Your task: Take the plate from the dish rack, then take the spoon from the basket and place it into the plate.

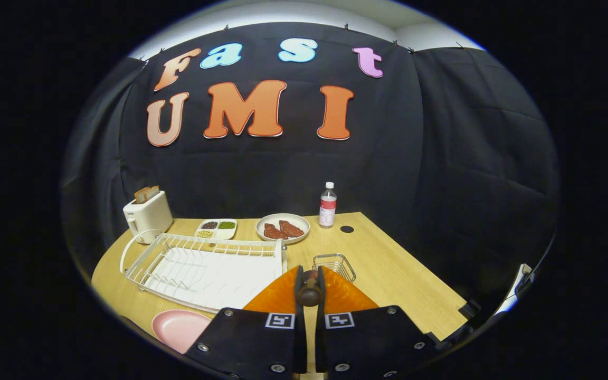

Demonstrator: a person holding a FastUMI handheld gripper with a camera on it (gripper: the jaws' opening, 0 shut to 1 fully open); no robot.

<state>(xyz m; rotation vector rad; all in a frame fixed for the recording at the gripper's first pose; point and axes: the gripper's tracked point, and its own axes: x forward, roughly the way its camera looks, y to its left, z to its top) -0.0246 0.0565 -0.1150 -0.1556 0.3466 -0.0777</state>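
Spoon, brown wooden-looking handle end-on (pixel 309 291), pinched between both fingers of the gripper (pixel 309 287) | small clear wire basket (pixel 334 264) just beyond fingertips at 1 o'clock | round pink plate (pixel 177 328) on wooden table (pixel 388 264) at 8 o'clock | white wire dish rack (pixel 203 266) at 10 o'clock.

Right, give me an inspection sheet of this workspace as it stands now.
Surface: light wooden table.
Job's things: round pink plate on the table in front of the white wire dish rack; brown-handled spoon between the jaws; small wire basket just beyond.
Clutter: white toaster, divided condiment dish, white plate of meat, clear bottle.
Grippers: gripper shut on the spoon handle.
Cables: nothing seen.
Surroundings: black cloth wall.
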